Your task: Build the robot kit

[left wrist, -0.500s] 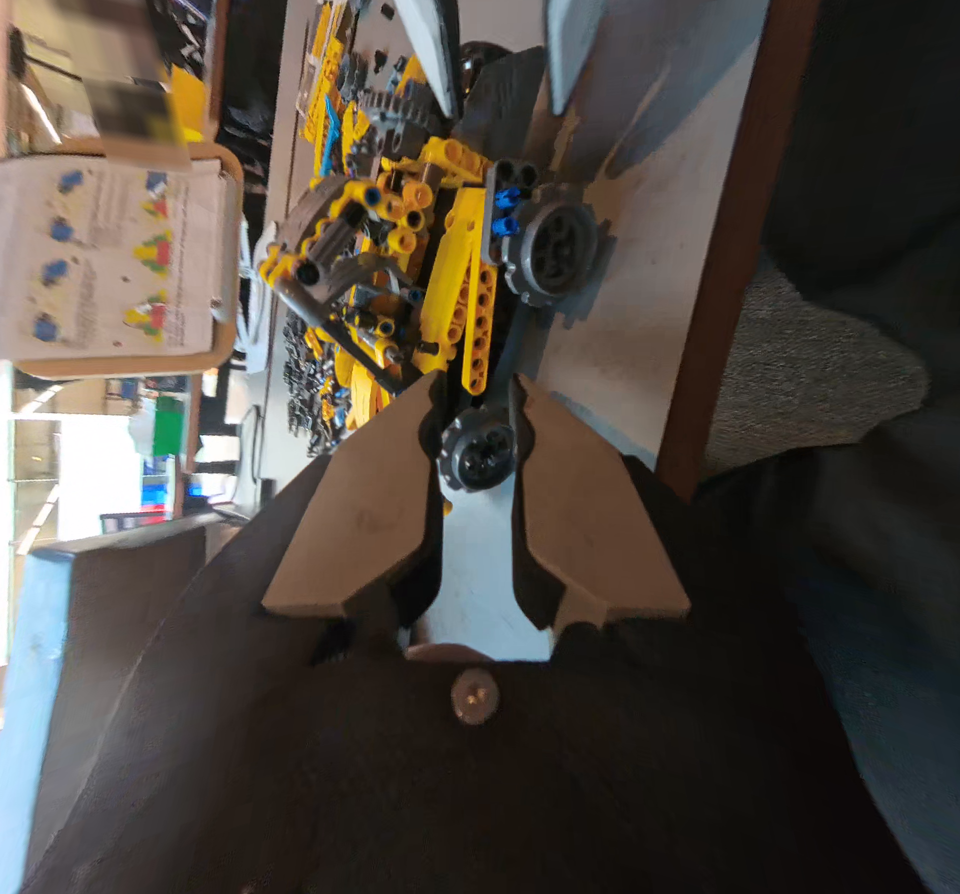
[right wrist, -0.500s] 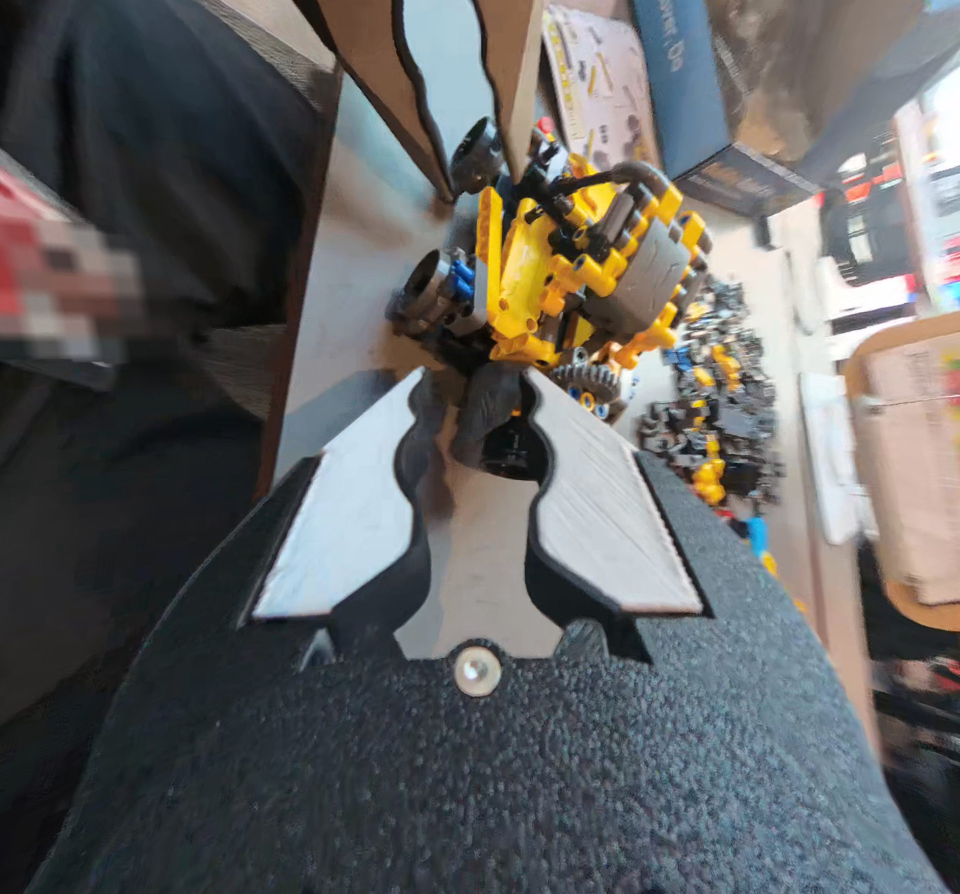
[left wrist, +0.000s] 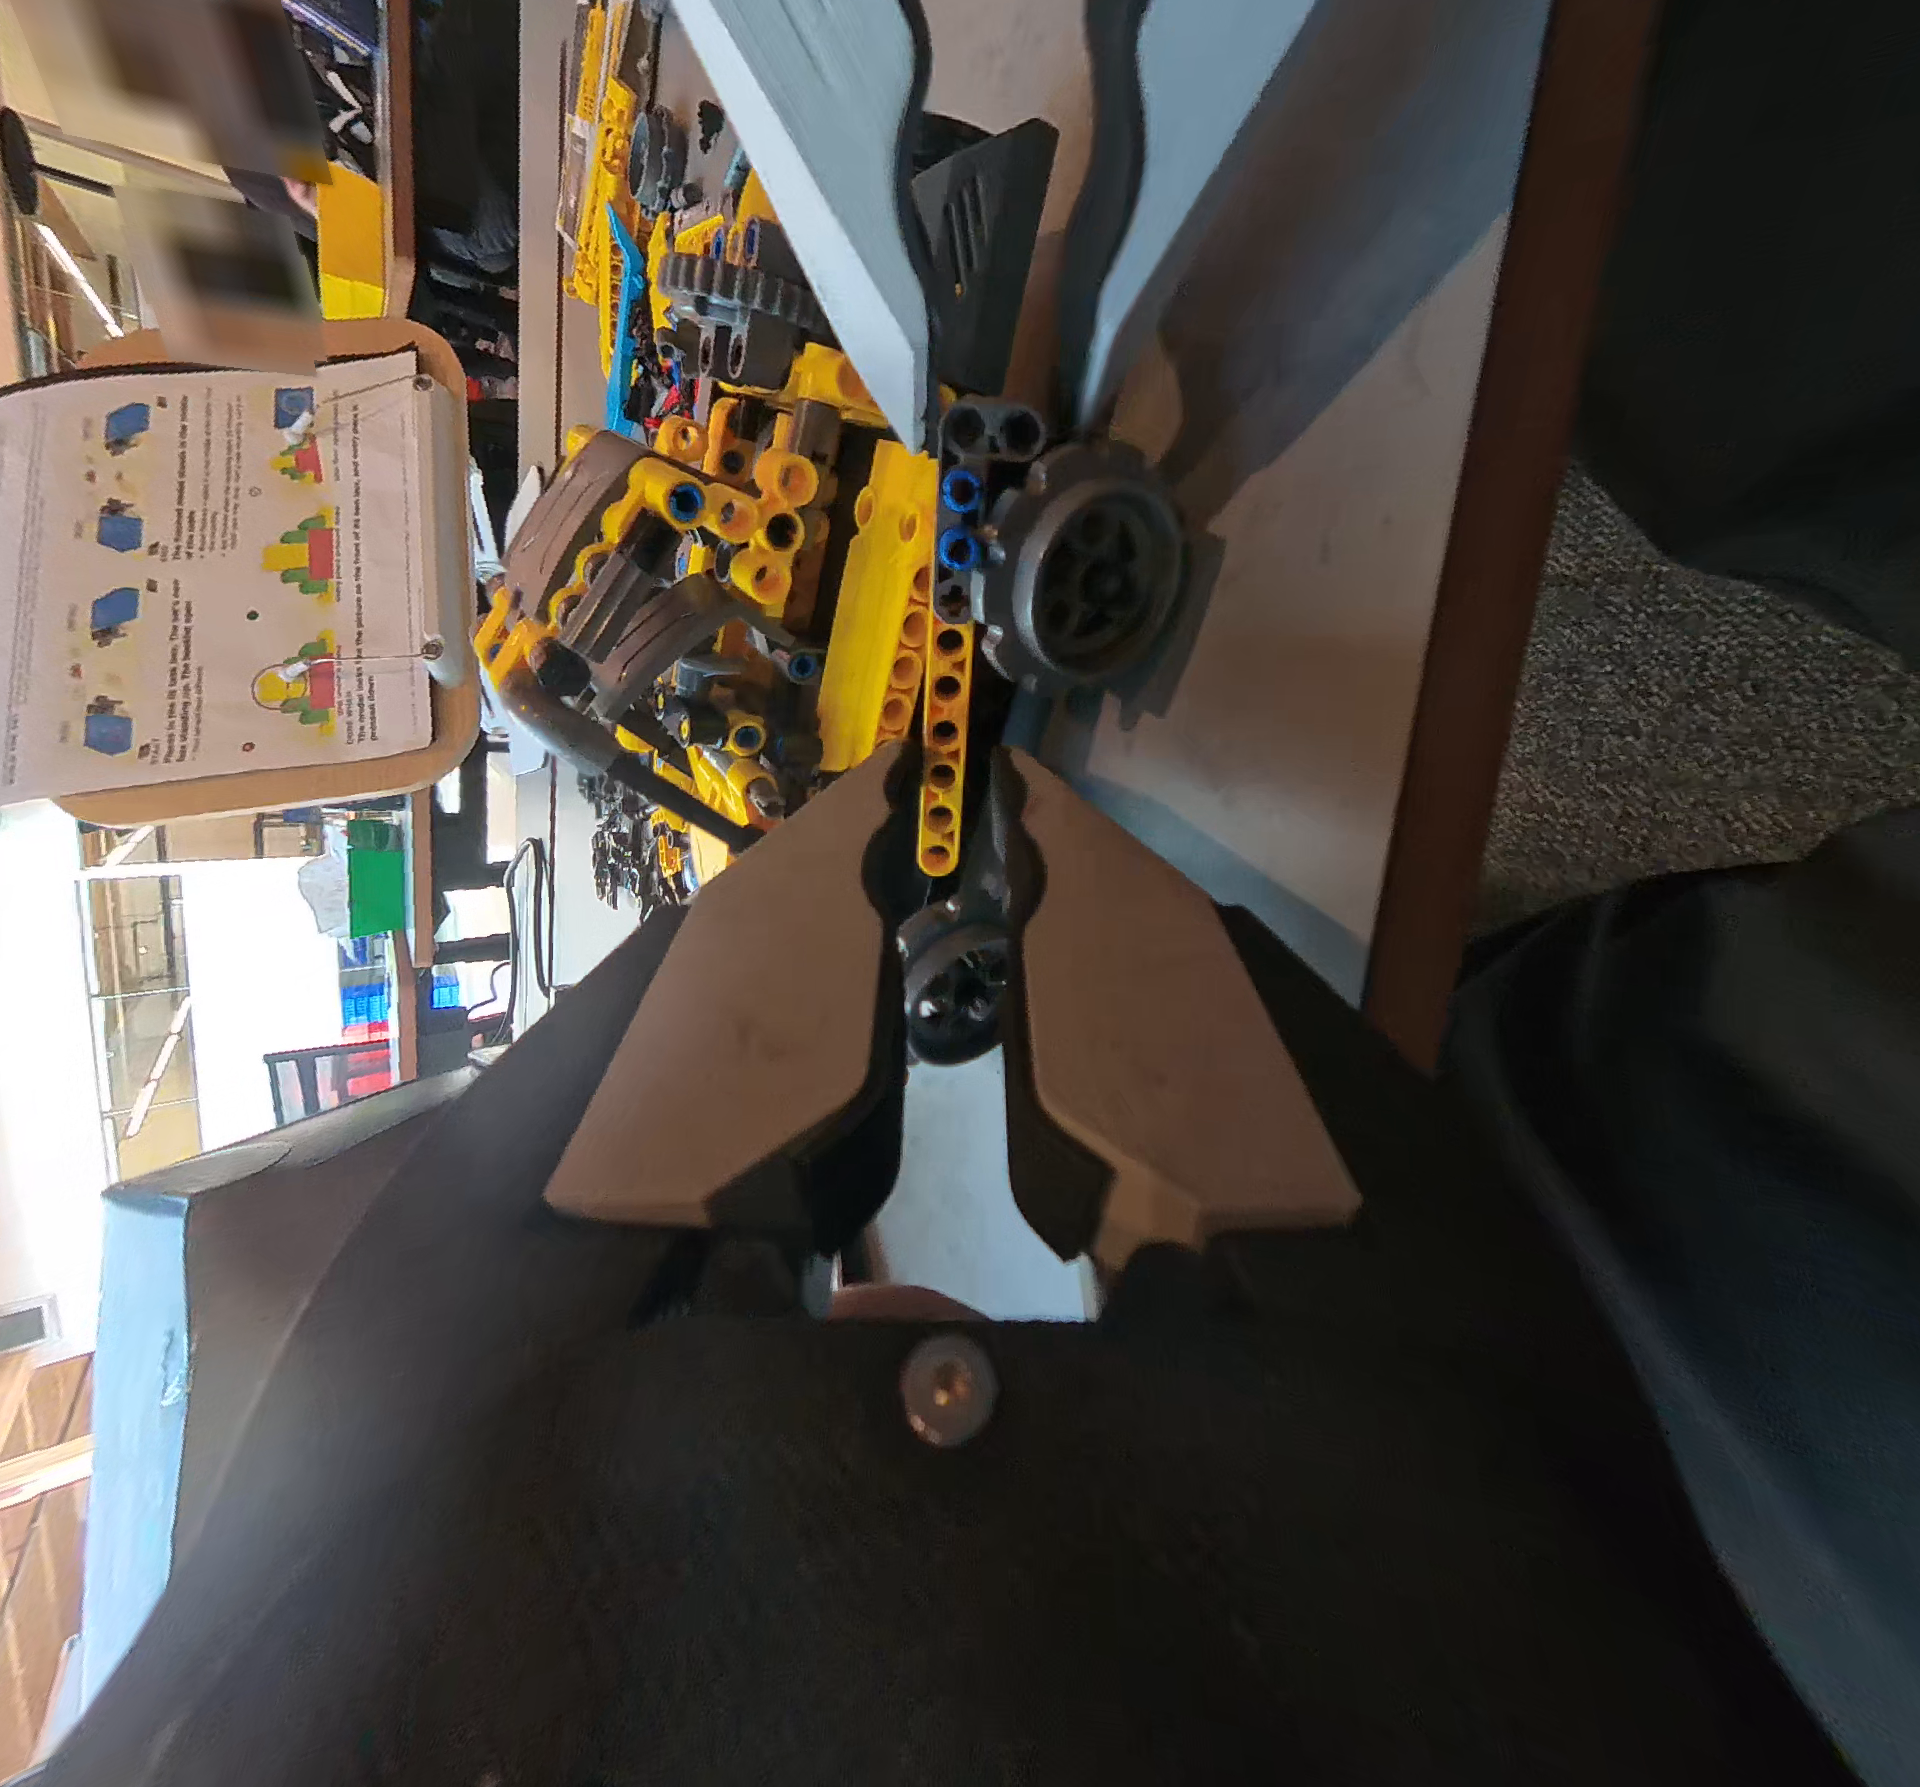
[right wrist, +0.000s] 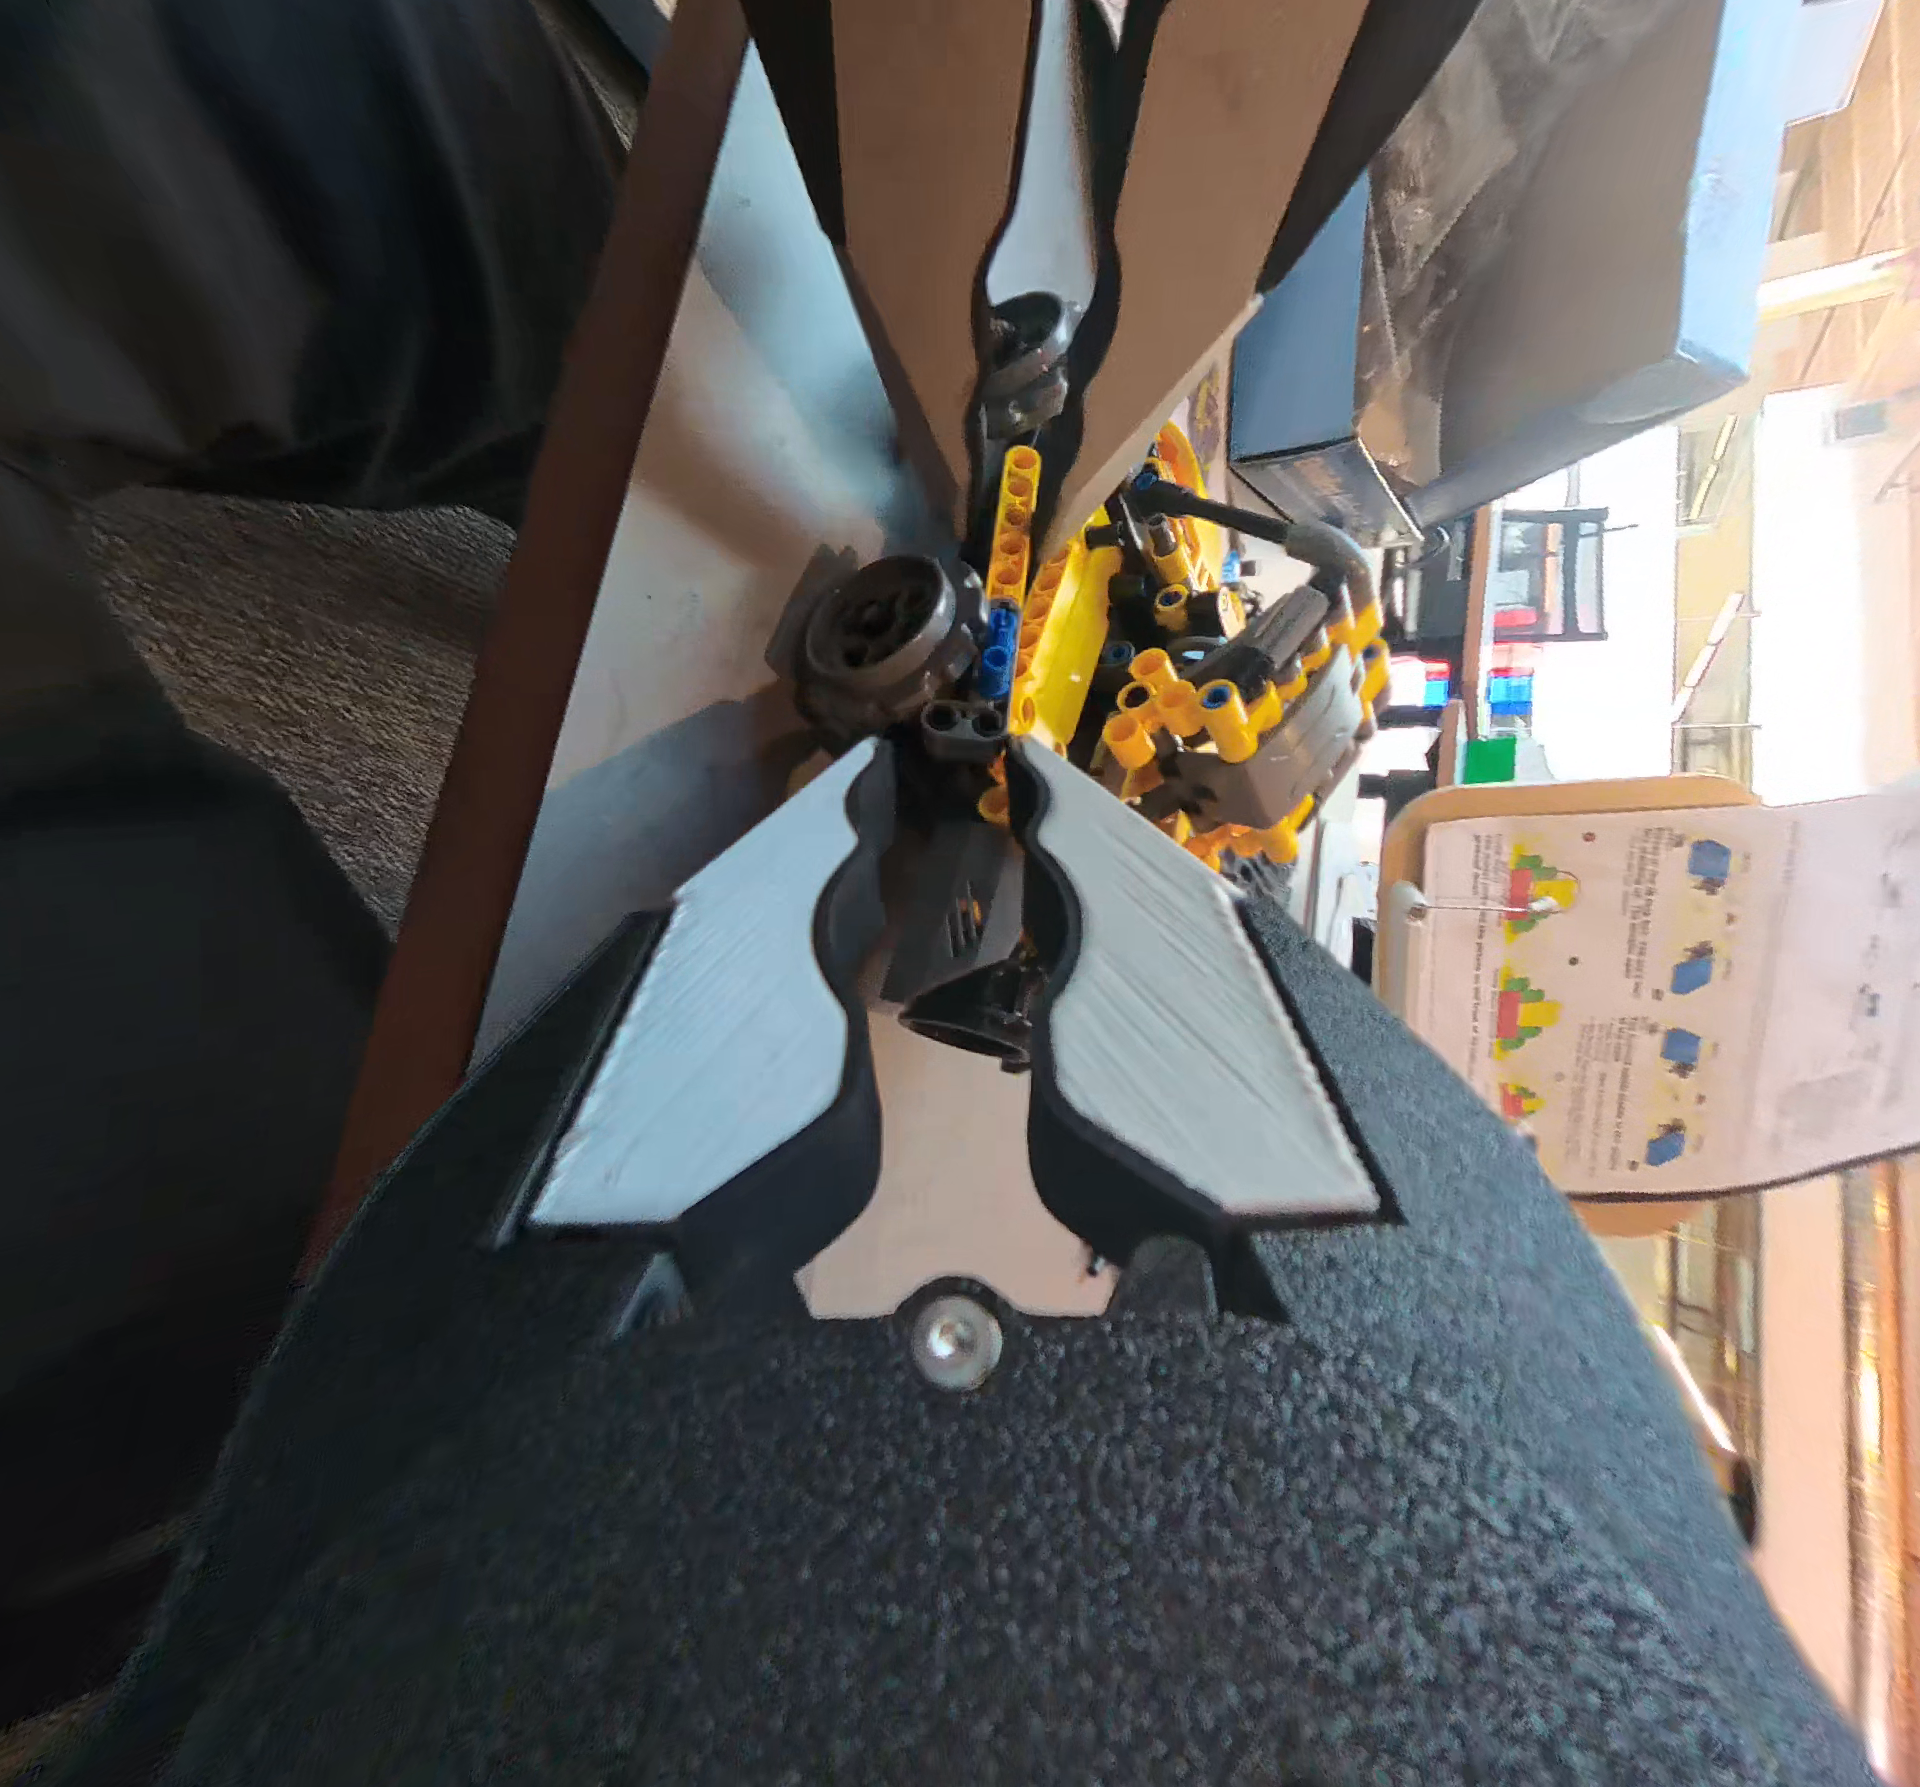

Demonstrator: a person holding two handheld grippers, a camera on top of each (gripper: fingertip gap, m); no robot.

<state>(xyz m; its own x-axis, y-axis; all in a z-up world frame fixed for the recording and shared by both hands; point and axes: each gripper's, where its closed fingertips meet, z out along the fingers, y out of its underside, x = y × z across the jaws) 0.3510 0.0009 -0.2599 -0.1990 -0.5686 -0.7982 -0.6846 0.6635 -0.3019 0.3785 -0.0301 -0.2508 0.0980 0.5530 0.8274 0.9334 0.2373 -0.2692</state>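
**Two grippers clamped on opposite ends of a yellow brick-built vehicle**

Nearest the left camera, the tan-fingered left gripper point(left wrist: 951, 802) is closed narrow on one end of the yellow and grey toy-brick vehicle model point(left wrist: 790, 594). A small dark grey wheel hub point(left wrist: 951, 984) on a grey arm sits between its fingers, and a yellow perforated beam point(left wrist: 940, 750) of the model runs in between the fingertips beside it.

Nearest the right camera, the white-fingered right gripper point(right wrist: 951, 761) is closed narrow on the model's other end, with a flat black panel point(right wrist: 951, 906) and a black round hub point(right wrist: 971, 1015) pinched between its fingers.

The model lies between the two grippers on the pale grey surface point(left wrist: 1299, 750), close to that surface's brown wooden edge point(left wrist: 1486, 490). A large dark grey wheel hub point(left wrist: 1091, 579) on blue pins sticks out of the model's side toward that edge.

Beyond the model, away from the wooden edge, loose black and yellow brick parts point(left wrist: 644, 854) lie scattered on the surface. Farther from the model still, a printed instruction sheet point(left wrist: 208, 574) is clipped to a light wooden board point(left wrist: 452, 750).
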